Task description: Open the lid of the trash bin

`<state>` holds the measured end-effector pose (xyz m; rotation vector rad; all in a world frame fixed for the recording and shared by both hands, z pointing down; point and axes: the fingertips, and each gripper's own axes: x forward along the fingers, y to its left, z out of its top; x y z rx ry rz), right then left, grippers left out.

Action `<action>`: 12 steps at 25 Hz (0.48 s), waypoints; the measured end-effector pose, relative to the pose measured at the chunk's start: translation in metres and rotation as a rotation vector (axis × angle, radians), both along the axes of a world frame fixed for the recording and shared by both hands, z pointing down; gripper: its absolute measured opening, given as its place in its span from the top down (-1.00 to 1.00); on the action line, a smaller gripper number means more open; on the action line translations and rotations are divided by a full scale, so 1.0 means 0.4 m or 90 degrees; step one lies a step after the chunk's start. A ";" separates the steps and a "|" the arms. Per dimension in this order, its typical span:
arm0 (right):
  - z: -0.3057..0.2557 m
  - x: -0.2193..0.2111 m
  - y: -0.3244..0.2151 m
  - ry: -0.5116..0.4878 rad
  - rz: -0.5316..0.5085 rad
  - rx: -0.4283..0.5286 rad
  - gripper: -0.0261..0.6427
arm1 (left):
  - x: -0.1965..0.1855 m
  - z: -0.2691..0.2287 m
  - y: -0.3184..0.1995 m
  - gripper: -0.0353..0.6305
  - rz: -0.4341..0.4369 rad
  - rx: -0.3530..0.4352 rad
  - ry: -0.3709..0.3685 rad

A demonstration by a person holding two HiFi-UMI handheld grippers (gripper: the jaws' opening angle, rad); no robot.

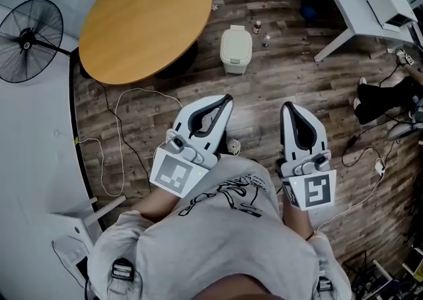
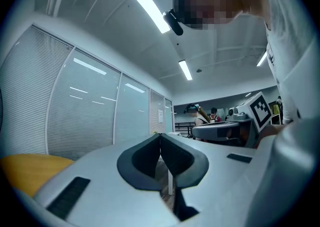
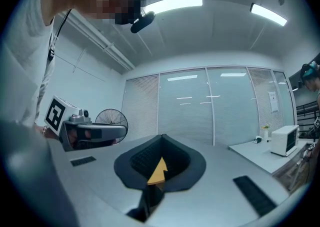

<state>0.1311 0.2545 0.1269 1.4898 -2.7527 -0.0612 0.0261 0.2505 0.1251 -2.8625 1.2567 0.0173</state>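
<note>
Wood floor [image 1: 291, 84], round table [image 1: 145, 18], standing fan [image 1: 28, 39]

Cream trash bin [image 1: 236, 49] ahead of the claws. Left claw [image 1: 228, 99] and right claw [image 1: 289, 105] white, black pads, black-white square markers. Floor [image 1: 284, 87] brown wood-plank.

The dark wood-plank floor [image 1: 264, 100] carries a round tan table [image 1: 145, 21] at upper left. A white trash bin [image 1: 236, 49], lid down, stands just beside the table's right edge. 2 small bottles [image 1: 266, 41] stand near the bin's right. A thin white cable [image 1: 122, 104] loops across the planks below the table.
</note>
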 end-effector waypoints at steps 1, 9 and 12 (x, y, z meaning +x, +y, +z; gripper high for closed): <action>0.002 0.002 -0.011 0.000 0.002 0.001 0.91 | -0.001 0.004 -0.011 0.84 -0.002 -0.002 0.000; 0.018 -0.008 -0.130 -0.002 -0.007 -0.006 0.91 | -0.009 0.016 -0.132 0.84 -0.001 -0.001 0.006; 0.013 -0.025 -0.191 0.010 -0.001 0.002 0.91 | -0.024 0.015 -0.193 0.84 0.004 0.005 0.008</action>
